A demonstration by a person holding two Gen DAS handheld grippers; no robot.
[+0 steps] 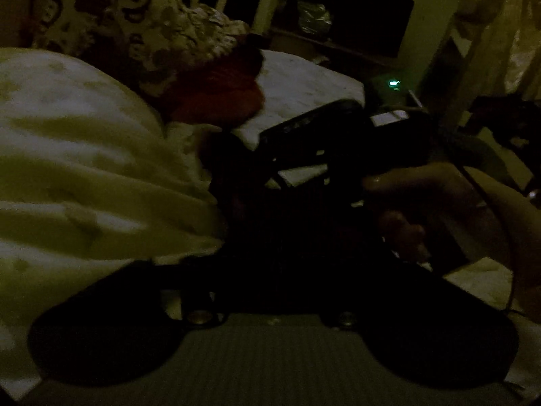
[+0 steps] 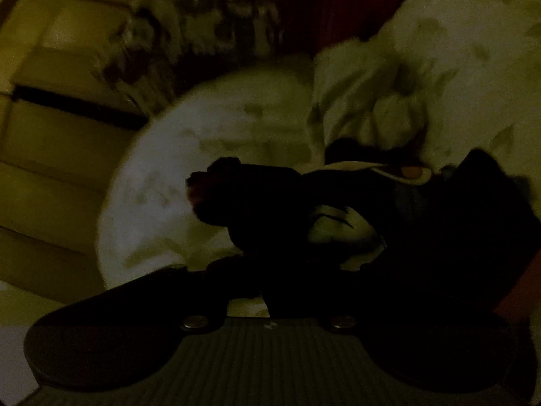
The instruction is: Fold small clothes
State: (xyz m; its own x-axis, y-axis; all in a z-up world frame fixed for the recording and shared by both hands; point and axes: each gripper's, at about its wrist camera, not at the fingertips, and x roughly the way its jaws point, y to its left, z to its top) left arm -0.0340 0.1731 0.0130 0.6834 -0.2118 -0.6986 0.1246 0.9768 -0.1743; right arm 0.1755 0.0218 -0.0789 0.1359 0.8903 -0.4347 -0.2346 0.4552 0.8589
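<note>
No legible writing anywhere (too dark). Left gripper (image 1: pixel 270 223) and right gripper (image 2: pixel 304 237) over dark garment (image 2: pixel 439 230) on pale bed sheet (image 2: pixel 162 169); grip state impossible to tell.

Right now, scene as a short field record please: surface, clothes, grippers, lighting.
surface: pale printed bedsheet
clothes: dark garment bunched on the sheet in front of the right gripper; red cloth beside a patterned pillow
left gripper: fingers too dark to read
right gripper: seen from the left wrist view, hand on it; jaw state unclear
lighting: very dim, blurred
</note>
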